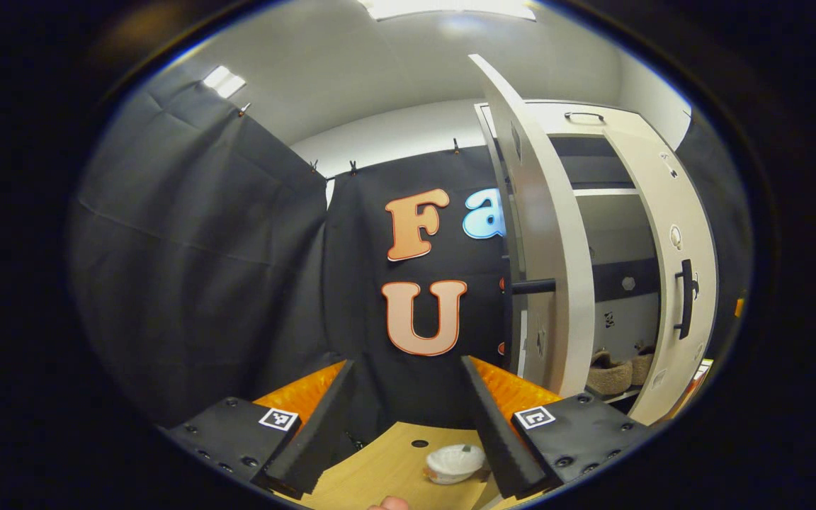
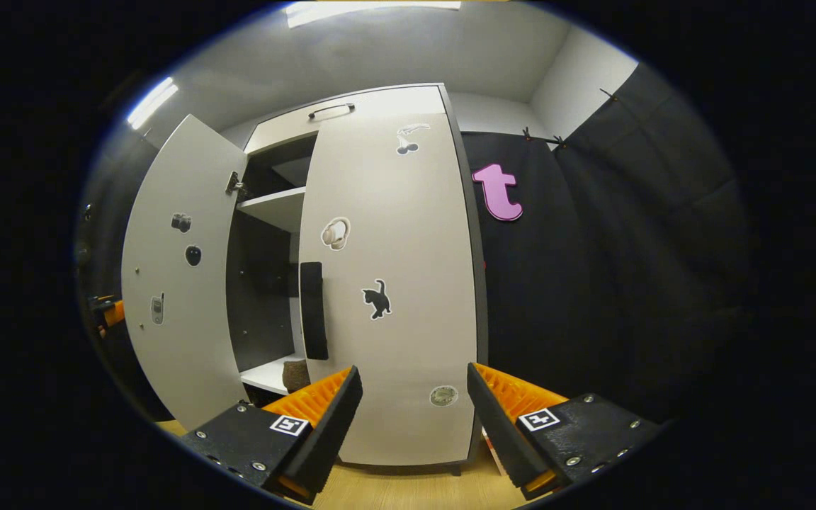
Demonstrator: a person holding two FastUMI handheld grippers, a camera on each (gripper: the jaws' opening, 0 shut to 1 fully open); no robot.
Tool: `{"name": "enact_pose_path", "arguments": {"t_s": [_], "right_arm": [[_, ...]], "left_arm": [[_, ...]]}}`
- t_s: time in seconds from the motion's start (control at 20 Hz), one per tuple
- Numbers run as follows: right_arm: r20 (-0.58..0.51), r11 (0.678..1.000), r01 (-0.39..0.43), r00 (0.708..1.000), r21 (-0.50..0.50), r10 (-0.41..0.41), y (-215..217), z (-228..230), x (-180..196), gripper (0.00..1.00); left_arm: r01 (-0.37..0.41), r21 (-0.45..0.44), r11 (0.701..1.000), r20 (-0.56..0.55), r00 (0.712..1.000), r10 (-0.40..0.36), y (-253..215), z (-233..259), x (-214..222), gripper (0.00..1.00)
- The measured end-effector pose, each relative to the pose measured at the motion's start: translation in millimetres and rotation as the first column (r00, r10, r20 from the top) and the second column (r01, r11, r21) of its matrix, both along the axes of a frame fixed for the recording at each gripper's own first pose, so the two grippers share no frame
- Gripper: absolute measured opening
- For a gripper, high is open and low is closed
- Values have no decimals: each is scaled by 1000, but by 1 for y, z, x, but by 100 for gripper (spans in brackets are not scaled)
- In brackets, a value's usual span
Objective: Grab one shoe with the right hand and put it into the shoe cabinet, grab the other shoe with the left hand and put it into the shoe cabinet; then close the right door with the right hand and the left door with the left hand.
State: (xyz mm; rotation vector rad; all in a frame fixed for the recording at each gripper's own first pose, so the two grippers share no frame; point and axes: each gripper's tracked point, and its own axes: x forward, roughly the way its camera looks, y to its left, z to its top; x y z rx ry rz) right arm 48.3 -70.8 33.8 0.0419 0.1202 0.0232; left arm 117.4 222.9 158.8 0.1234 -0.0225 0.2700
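Observation:
The white shoe cabinet (image 2: 372, 106) stands in front of my right gripper (image 2: 413, 382), which is open and empty, facing the right door (image 2: 394, 283) from close by. That door is nearly shut and carries a black handle (image 2: 312, 308); the left door (image 2: 181, 283) is swung wide open. Through the gap I see a brown shoe (image 2: 296, 374) on the lower shelf. In the left gripper view, two fuzzy brown shoes (image 1: 610, 373) sit side by side on that shelf. My left gripper (image 1: 406, 382) is open and empty, left of the left door (image 1: 542, 248), which is seen edge-on.
A small white round object (image 1: 454, 462) lies on the wooden surface (image 1: 380, 467) under my left gripper. A fingertip (image 1: 388, 503) shows at the bottom edge. Black cloth walls (image 1: 202, 248) close in the booth. The left gripper (image 2: 107, 312) appears beyond the left door.

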Motion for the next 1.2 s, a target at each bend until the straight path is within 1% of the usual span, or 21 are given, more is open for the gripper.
{"name": "enact_pose_path", "arguments": {"t_s": [0.05, 0.15, 0.2, 0.3, 0.35, 0.45, 0.5, 0.55, 0.6, 0.7, 0.75, 0.8, 1.0, 1.2], "right_arm": [[4, 1000, 2, 1000, -2, -2, -2, 2, 0, 92], [12, 1000, 0, 1000, -5, 1, -4, 5, 1, 92], [15, 1000, -1, 1000, -4, 1, -5, 6, 3, 92], [12, 1000, -8, 1000, 1, 8, -5, 6, 4, 92], [8, 1000, -13, 1000, 6, 13, -5, 6, 5, 92], [2, 1000, -25, 1000, 10, 25, -2, 4, 6, 92], [1, 999, -30, 1000, 10, 30, -1, 4, 7, 92], [2, 999, -33, 999, 11, 33, 0, 5, 6, 92], [1, 999, -36, 999, 13, 36, 1, 4, 7, 92], [0, 999, -38, 999, 17, 38, 1, 4, 6, 92], [0, 999, -35, 999, 17, 35, 0, 5, 5, 92], [2, 999, -30, 1000, 18, 30, -2, 6, 5, 92], [6, 1000, -4, 1000, 30, 4, -13, 11, 0, 92], [4, 1000, 25, 1000, 19, -25, -26, 13, -7, 92]], "left_arm": [[10, -13, 1000, 0, 1000, -10, -2, -2, 1, 95], [50, 3, 999, -5, 999, -50, -10, -1, 2, 99], [59, 14, 998, -9, 998, -59, -15, -1, 1, 93], [82, 10, 997, -15, 997, -81, -28, -1, -1, 93], [96, -4, 995, -19, 995, -96, -36, -1, -1, 89], [133, -38, 990, -29, 991, -134, -50, -4, -1, 89], [151, -44, 988, -33, 988, -152, -60, -4, -2, 93], [169, -39, 985, -40, 985, -170, -71, -5, -1, 89], [190, -26, 981, -46, 980, -191, -83, -4, 0, 94], [241, -14, 970, -54, 969, -241, -109, -6, 2, 89], [267, -22, 963, -59, 962, -268, -122, -8, 5, 90], [291, -33, 956, -62, 954, -292, -135, -9, 10, 94], [322, -38, 946, -39, 945, -324, -164, -7, 24, 95], [394, -58, 917, -42, 917, -397, -202, -12, 36, 95]]}}
